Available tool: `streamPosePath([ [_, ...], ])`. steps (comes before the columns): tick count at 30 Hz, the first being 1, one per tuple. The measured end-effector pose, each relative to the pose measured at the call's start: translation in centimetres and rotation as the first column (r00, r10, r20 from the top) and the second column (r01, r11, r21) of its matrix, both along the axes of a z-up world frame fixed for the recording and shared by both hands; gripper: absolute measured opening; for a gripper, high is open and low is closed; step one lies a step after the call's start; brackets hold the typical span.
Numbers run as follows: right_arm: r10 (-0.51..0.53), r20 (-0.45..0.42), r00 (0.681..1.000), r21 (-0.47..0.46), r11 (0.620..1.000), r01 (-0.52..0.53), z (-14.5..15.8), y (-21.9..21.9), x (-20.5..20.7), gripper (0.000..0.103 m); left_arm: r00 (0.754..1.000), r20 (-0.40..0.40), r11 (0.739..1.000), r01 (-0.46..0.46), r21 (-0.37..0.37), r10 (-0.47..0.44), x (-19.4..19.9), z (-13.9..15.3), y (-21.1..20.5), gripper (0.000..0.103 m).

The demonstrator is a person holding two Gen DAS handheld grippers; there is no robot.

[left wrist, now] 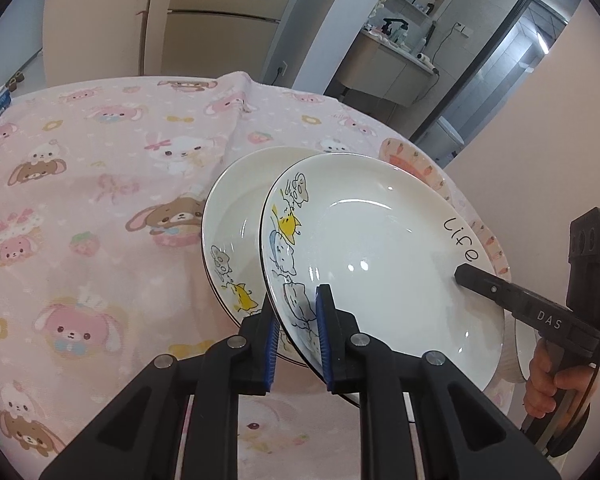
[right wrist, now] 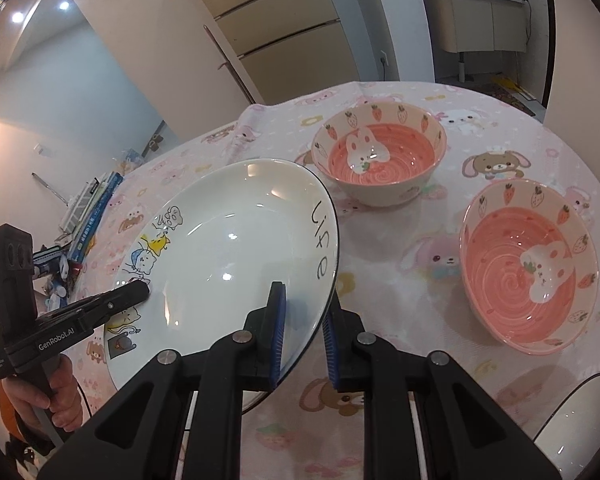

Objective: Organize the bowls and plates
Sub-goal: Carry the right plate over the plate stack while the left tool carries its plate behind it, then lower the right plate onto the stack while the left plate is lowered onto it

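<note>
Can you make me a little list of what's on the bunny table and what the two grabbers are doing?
held plate: white cat plate with "life" written on it, lifted and tilted
left gripper: clamped on the plate's rim
right gripper: clamped on the opposite rim
second cat plate: on the table, behind the held one
pink bunny bowls: two, far bowl and near bowl, apart
tablecloth: pink with bunnies and bears

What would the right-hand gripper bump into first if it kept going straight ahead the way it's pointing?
The right gripper already has the white "Life" plate between its fingers, so the plate comes first. If that plate moved along with it, the farther pink rabbit bowl looks roughly in line, though depth is hard to judge.
</note>
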State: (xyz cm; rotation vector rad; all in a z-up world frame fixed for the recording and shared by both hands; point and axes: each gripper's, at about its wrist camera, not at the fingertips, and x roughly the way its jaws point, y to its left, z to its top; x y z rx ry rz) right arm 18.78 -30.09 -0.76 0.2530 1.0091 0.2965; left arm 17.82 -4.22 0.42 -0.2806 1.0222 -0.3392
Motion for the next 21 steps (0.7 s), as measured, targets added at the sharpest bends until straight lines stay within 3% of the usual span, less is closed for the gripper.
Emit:
streamPosePath([
  [21, 0.001, -0.022, 1.0, -0.026, 1.0, -0.002, -1.9, 0.4, 1.3, 0.017, 1.0, -0.029, 1.0, 0.006, 0.005, -0.006, 1.2, -2.1, 0.0, 0.018],
])
